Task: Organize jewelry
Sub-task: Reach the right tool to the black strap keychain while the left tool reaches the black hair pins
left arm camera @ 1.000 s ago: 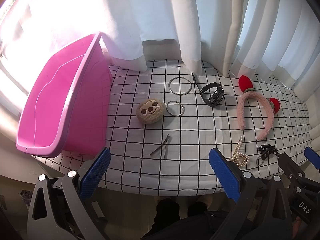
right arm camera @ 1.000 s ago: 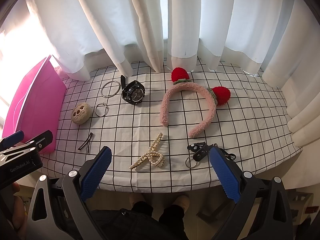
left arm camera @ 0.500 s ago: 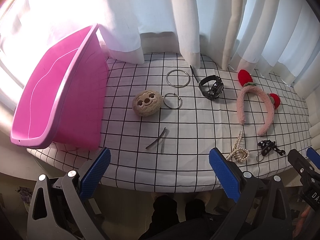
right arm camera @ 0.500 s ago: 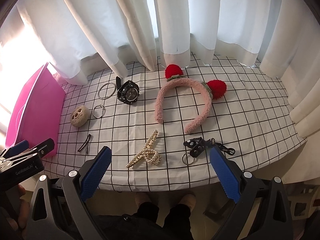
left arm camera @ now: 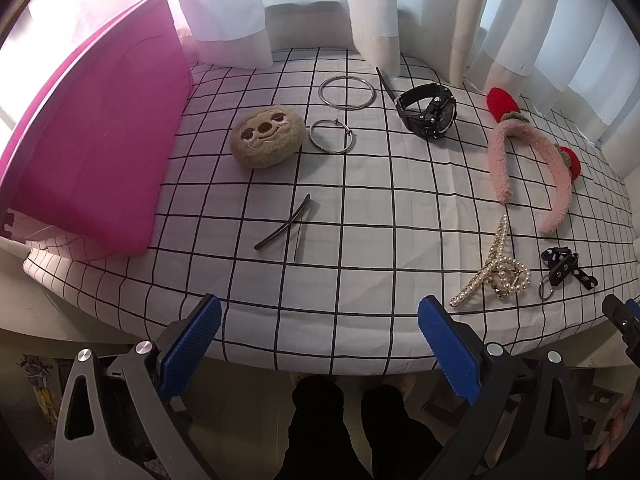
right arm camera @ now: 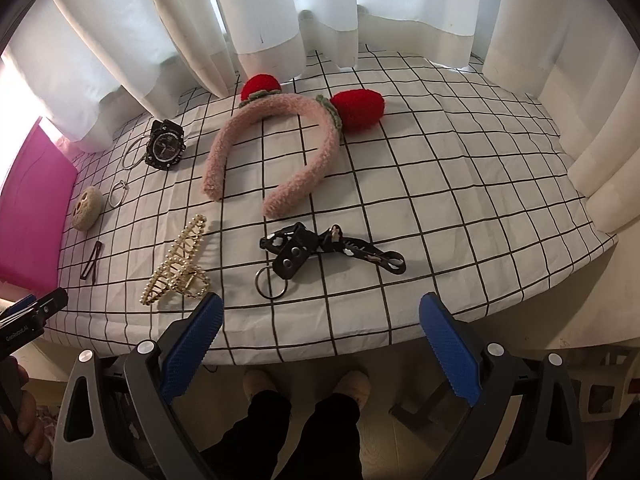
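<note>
Jewelry lies spread on a checked tablecloth [left arm camera: 360,208]. A pink tub [left arm camera: 92,148] stands at the left. Beside it sit a plush sloth face [left arm camera: 266,138], two metal rings [left arm camera: 347,93] [left arm camera: 331,142], a black hairpin [left arm camera: 284,227] and a black watch [left arm camera: 428,114]. Further right are a pink furry headband with red strawberries [right arm camera: 276,152], a pearl claw clip [right arm camera: 178,264] and a black key strap with a ring [right arm camera: 320,250]. My left gripper [left arm camera: 320,352] and right gripper [right arm camera: 322,350] both hang open at the table's front edge, holding nothing.
White curtains [right arm camera: 304,12] hang behind the table and touch its far edge. The person's dark trouser legs and feet [right arm camera: 304,408] show below the front edge. The other gripper's tip [left arm camera: 624,328] shows at the left view's right margin.
Both grippers have moved closer and lower toward the table's front edge; the objects look larger. Nothing on the table has moved.
</note>
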`<action>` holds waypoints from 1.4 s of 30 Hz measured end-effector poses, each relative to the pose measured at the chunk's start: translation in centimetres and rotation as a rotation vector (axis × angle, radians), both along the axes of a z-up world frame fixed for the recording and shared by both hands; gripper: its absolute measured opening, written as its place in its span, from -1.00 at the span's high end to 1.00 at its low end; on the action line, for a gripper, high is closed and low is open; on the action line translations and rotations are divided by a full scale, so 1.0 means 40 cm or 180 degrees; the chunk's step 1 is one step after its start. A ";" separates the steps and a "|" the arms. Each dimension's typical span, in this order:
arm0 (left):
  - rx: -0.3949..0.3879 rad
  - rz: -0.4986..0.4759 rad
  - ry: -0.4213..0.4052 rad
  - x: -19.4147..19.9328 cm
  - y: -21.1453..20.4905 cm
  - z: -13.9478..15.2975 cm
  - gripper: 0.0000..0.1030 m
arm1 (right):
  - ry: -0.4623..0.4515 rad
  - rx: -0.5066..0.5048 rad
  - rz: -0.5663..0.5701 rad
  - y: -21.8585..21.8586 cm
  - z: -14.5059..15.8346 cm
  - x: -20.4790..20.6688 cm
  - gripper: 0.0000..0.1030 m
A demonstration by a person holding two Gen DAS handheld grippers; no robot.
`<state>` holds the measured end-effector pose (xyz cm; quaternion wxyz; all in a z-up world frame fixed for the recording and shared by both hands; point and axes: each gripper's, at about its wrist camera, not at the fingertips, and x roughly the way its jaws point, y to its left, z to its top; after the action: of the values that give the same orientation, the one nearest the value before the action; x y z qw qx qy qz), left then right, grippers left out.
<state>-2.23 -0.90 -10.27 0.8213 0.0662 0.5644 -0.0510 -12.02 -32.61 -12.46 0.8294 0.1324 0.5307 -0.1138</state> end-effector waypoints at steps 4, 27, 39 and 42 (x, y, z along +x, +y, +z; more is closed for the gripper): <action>-0.0066 0.0195 -0.0012 0.018 0.018 -0.040 -0.88 | 0.0060 0.0033 0.0073 -0.020 -0.060 0.036 -0.82; -0.0104 0.0116 -0.0352 0.166 0.097 -0.193 -0.88 | -0.0054 -0.0205 0.0448 0.027 -0.178 0.131 -0.83; -0.0195 0.0045 -0.0475 0.182 0.084 -0.209 -0.90 | -0.0073 -0.0349 0.0374 0.028 -0.185 0.160 -0.83; -0.0238 0.0072 -0.0552 0.183 0.086 -0.214 -0.90 | -0.0140 -0.0373 0.0396 0.028 -0.188 0.164 -0.83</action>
<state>5.10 2.56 -18.83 0.8695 0.0333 0.4896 -0.0569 -5.44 -31.49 -20.00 0.8527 0.0529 0.5119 -0.0900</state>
